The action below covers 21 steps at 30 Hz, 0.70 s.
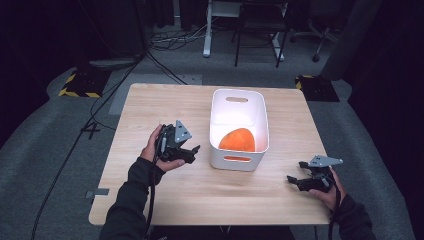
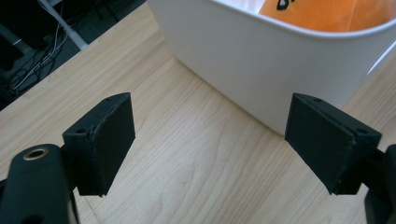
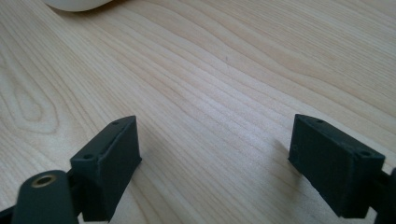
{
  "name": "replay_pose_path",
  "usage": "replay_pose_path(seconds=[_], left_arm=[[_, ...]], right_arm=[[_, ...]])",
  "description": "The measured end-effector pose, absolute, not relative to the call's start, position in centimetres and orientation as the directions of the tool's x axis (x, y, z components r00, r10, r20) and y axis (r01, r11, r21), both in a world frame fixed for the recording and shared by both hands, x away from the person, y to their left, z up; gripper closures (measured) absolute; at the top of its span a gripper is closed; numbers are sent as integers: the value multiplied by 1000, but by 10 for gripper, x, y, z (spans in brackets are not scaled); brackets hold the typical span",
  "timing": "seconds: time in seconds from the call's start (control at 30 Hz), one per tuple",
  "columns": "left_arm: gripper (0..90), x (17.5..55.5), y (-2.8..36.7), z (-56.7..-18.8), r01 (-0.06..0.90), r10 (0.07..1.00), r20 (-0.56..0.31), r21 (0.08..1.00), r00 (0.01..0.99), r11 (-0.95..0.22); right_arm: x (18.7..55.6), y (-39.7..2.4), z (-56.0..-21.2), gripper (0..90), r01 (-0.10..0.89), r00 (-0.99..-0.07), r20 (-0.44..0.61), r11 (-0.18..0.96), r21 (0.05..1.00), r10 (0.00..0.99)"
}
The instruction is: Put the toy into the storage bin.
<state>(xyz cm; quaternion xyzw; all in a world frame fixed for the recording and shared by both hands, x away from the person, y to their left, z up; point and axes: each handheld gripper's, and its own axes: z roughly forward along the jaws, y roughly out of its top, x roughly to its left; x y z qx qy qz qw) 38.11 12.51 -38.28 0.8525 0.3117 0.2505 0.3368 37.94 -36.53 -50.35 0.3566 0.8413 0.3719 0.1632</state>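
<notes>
A white plastic bin (image 1: 238, 160) stands in the middle of the wooden table (image 1: 150, 105), and an orange soft object (image 1: 237, 139) lies inside it. Just left of the bin, a hand holds my left gripper (image 1: 195, 151) open, its jaws pointing at the bin's near left corner (image 2: 252, 70) with nothing between them. The orange object (image 2: 327, 14) shows over the rim, with a black mark on it. My right gripper (image 1: 296, 172) rests low near the table's front right, open and empty, over bare wood (image 3: 219, 93).
The bin has cut-out handles (image 1: 236, 99) at both ends. Beyond the table, on the grey floor, are cables (image 1: 175, 40), a white desk leg (image 1: 206, 30), a dark chair frame (image 1: 257, 35) and yellow-black striped bases (image 1: 80, 85).
</notes>
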Motion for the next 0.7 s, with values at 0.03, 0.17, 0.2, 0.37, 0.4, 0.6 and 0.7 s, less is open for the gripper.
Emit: replay_pose_path(seconds=[0.03,0.17,0.2,0.37,0.4,0.6,0.7], left_arm=[[164,381,126,-384,361,700,223,729,678,-582],[164,379,129,-388,371,701,235,713,673,-595],[164,378,130,-390,380,701,227,707,676,-596],[164,374,137,-396,390,702,237,693,671,-606],[164,373,138,-397,392,706,249,688,663,-611],[164,370,147,-407,419,720,247,674,649,-609],[165,369,150,-411,430,728,247,670,640,-605]], right_arm=[[379,-365,-503,164,478,-692,-10,469,742,721],[379,-365,-503,164,478,-693,-9,469,742,721],[379,-365,-503,164,479,-692,-10,469,742,722],[379,-365,-503,164,479,-692,-9,469,742,722],[379,-365,-503,164,478,-692,-9,469,742,721],[379,-365,-503,164,479,-692,-9,469,742,721],[379,-365,-503,164,479,-692,-9,469,742,722]])
